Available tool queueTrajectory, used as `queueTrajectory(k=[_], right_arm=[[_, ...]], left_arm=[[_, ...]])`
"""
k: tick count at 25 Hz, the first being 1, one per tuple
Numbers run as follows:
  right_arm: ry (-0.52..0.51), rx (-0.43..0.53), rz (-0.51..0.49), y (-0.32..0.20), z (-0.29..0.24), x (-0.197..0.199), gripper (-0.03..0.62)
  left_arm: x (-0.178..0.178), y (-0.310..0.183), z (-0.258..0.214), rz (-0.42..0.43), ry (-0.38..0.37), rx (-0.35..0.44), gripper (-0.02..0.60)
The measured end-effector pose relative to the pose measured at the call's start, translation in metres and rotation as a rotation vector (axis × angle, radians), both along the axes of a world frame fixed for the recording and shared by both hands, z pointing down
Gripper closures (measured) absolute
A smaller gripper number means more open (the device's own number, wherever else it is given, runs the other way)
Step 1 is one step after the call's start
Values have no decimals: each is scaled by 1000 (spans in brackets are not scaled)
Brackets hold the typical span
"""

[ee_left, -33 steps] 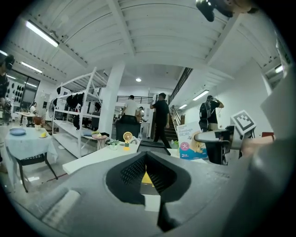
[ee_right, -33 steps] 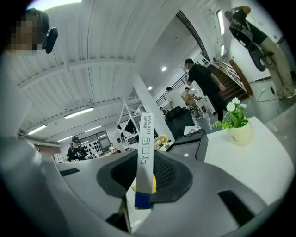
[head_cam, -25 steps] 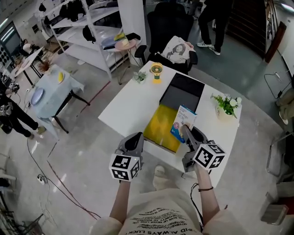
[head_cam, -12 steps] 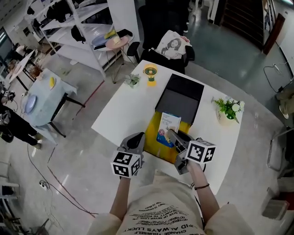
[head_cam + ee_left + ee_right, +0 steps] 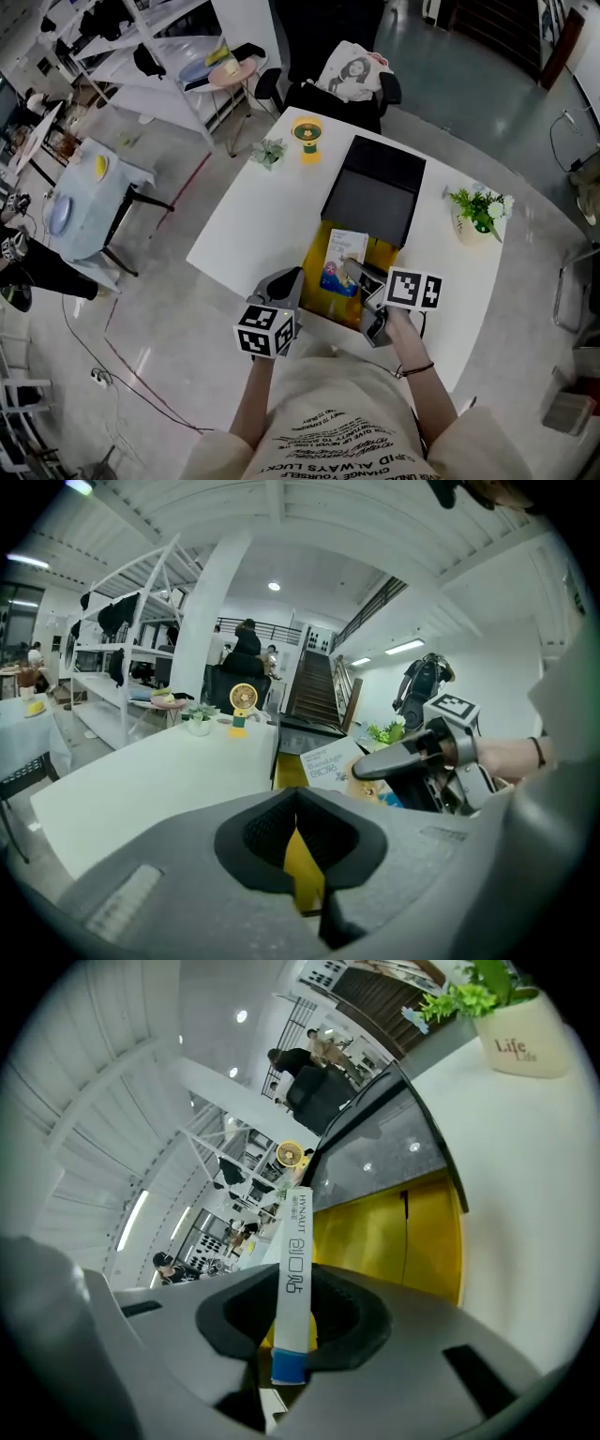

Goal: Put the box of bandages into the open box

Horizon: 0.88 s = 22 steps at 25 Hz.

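The open box [image 5: 319, 255] with its yellow inside sits on the white table [image 5: 253, 216], and its dark lid [image 5: 375, 192] stands up at the far side. My right gripper [image 5: 359, 274] is shut on the box of bandages [image 5: 343, 262], a flat white and blue carton held on edge low over the yellow inside. In the right gripper view the carton [image 5: 295, 1260] stands upright between the pads [image 5: 292, 1327], in front of the yellow box [image 5: 394, 1232]. My left gripper [image 5: 284, 281] hovers at the box's near left corner, jaws a narrow gap apart [image 5: 302, 855], holding nothing.
A potted plant [image 5: 478, 208] stands on the table to the right of the lid. A small yellow fan [image 5: 307, 136] and a little green plant [image 5: 268, 152] sit at the far left edge. A black chair with a printed bag [image 5: 352, 75] stands behind the table.
My right gripper has carried the bandage box leftward and down, from beside the yellow box's right edge to low over its inside. My left gripper has also sunk toward the box's near corner.
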State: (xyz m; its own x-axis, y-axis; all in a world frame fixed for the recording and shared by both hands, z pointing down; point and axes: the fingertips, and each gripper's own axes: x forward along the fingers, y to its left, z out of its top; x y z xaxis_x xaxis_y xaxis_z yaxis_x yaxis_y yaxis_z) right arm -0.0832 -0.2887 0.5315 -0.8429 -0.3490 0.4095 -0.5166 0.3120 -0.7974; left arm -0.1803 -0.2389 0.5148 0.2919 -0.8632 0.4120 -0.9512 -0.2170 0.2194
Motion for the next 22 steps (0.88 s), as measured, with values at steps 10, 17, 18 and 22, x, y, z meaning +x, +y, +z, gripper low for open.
queueTrajectory(k=[10,17,18,22], right_arm=[[16,-160,28,1,15,-7,514],[53,-240,63,0,31,-9,514],[51,-245,69,0,31,-9,514],[59,-261,87,0,35,-10,514]], left_arm=[[5,-3,6,63,17,-50,559],[7,-9,9,139,20,-71,560],[7,-9,9,146,20,-74,559],[7,-12,12,177,14,-82,560]])
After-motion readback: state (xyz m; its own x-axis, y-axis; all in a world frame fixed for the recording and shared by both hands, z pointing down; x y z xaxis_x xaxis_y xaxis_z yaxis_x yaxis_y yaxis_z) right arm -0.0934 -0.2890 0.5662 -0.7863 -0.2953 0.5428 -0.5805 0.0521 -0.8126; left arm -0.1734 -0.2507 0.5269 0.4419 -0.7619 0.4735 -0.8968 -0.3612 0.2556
